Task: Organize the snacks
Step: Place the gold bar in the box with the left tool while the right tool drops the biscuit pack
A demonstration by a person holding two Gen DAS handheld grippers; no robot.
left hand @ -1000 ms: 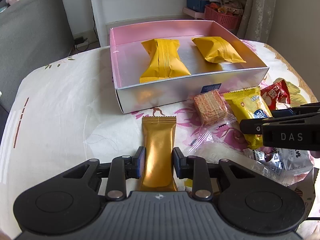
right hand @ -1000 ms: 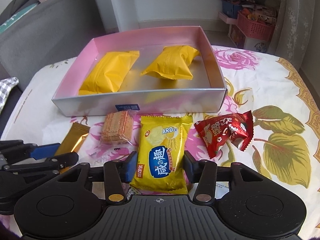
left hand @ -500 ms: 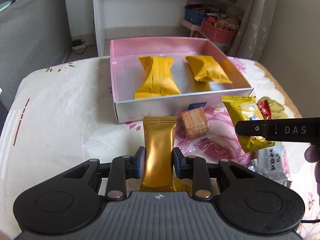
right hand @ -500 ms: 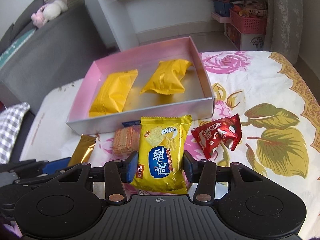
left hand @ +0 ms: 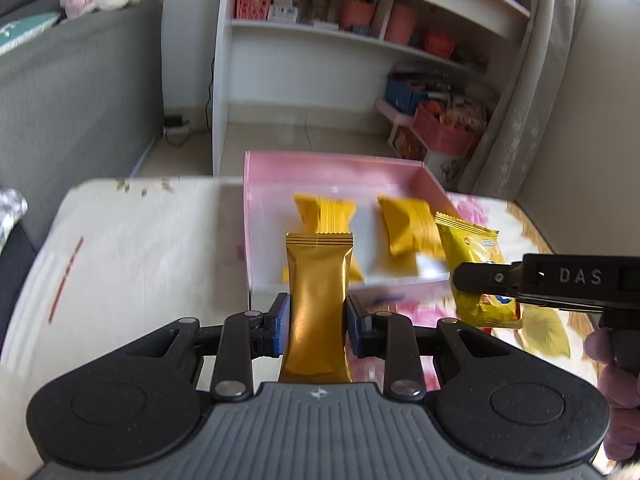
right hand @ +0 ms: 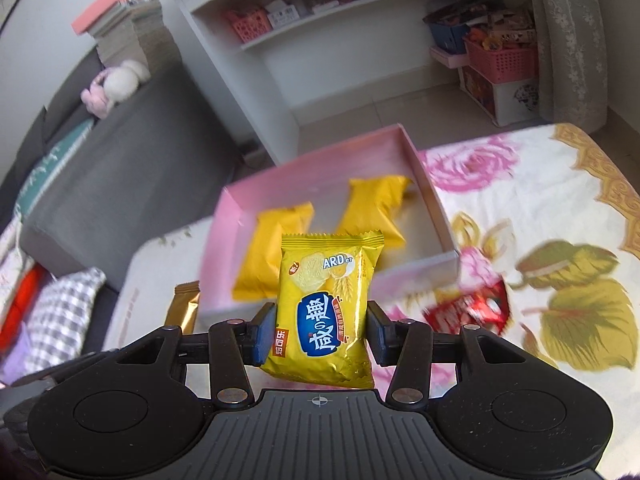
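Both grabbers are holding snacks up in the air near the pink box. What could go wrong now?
The two grippers are close together, so the left gripper with its gold packet might bump the right gripper holding the yellow cracker bag. The pink box already holds two yellow packets, so new snacks might land on top of them.

White shelf unit, grey sofa, plush toy, pink basket.
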